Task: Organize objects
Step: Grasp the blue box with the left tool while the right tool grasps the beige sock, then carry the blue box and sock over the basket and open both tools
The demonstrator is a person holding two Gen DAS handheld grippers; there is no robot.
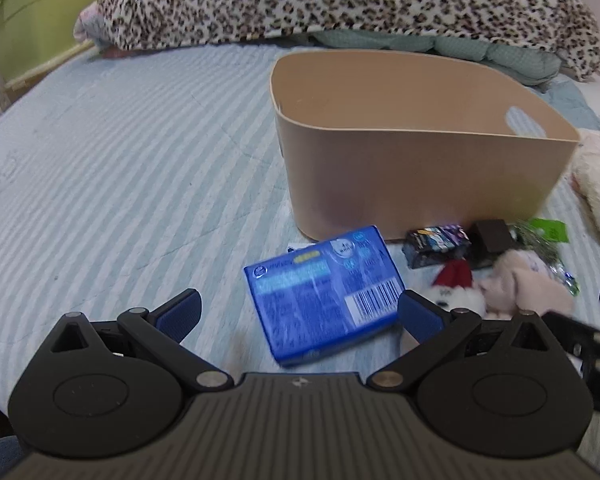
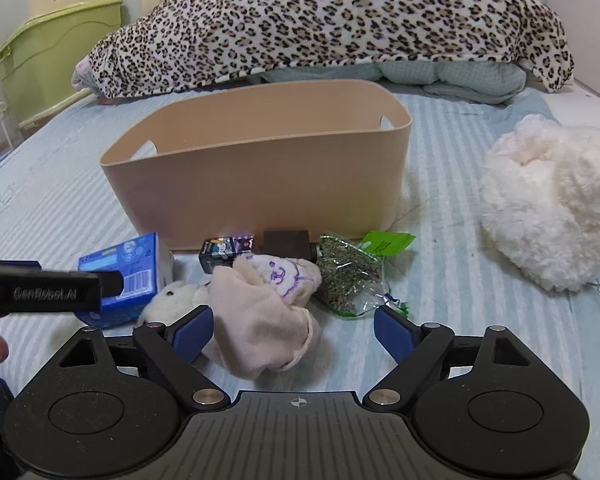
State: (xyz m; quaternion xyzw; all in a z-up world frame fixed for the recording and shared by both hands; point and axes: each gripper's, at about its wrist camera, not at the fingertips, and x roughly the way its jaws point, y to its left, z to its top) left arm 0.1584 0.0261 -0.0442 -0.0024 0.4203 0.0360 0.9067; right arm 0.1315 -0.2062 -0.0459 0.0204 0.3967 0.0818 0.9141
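A beige bin (image 1: pixel 416 180) (image 2: pixel 256 184) stands on the striped bed. In front of it lie a blue box (image 1: pixel 324 300) (image 2: pixel 120 272), a small dark printed box (image 1: pixel 436 244) (image 2: pixel 226 252), a brown block (image 1: pixel 494 236) (image 2: pixel 286 244), a clear bag of green bits (image 2: pixel 348 280) and a pink soft toy (image 1: pixel 520 284) (image 2: pixel 264 316). My left gripper (image 1: pixel 300 316) is open, its fingers standing either side of the blue box's near end without pressing it. My right gripper (image 2: pixel 292 330) is open around the pink toy; the left finger (image 2: pixel 192 330) is at its edge.
A fluffy white plush (image 2: pixel 548 204) lies right of the bin. A leopard-print blanket (image 2: pixel 332 20) is heaped across the back of the bed. Green storage boxes (image 2: pixel 56 48) stand beyond the bed's left edge. The left gripper's body (image 2: pixel 48 292) crosses the right wrist view's left side.
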